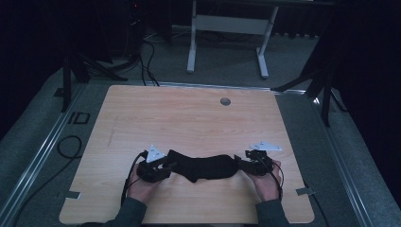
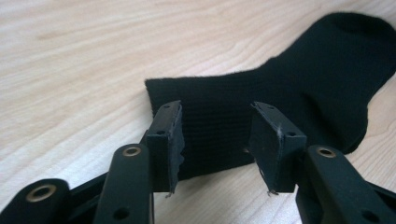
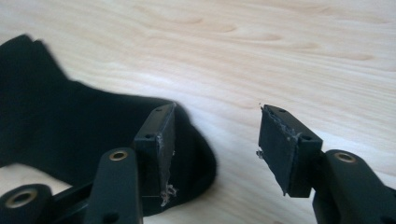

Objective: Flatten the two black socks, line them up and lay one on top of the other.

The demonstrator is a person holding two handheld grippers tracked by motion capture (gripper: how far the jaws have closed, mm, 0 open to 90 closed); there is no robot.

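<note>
Looking down from the high view, I see the sock [image 1: 204, 167] lying flat along the near part of the table [image 1: 189, 113], stretched left to right between my left gripper [image 1: 166, 164] and my right gripper [image 1: 242, 161]; each sits at one end of it, a hand behind; beyond the far edge there is grey carpet, a white desk frame [image 1: 227, 28] and dark stands, the room dim.

In the left gripper view my fingers [image 2: 168, 140] stand spread wide, the ribbed cuff of the sock [image 2: 280, 88] lying on the wood between and beyond them; neither pad presses it, so it is let go, flat, with the heel and foot running off to the far right.

In the right gripper view my fingers [image 3: 156, 140] are spread too; the toe of the sock [image 3: 70, 130] lies under and behind the left one, the right one over bare wood; nothing is pinched.

I judge the laying-out step is done and the release is in hand; next I should lift both grippers clear without snagging the cloth, or take a fresh hold to fold it; the pale, smooth wood should let the sock slide easily.
</note>
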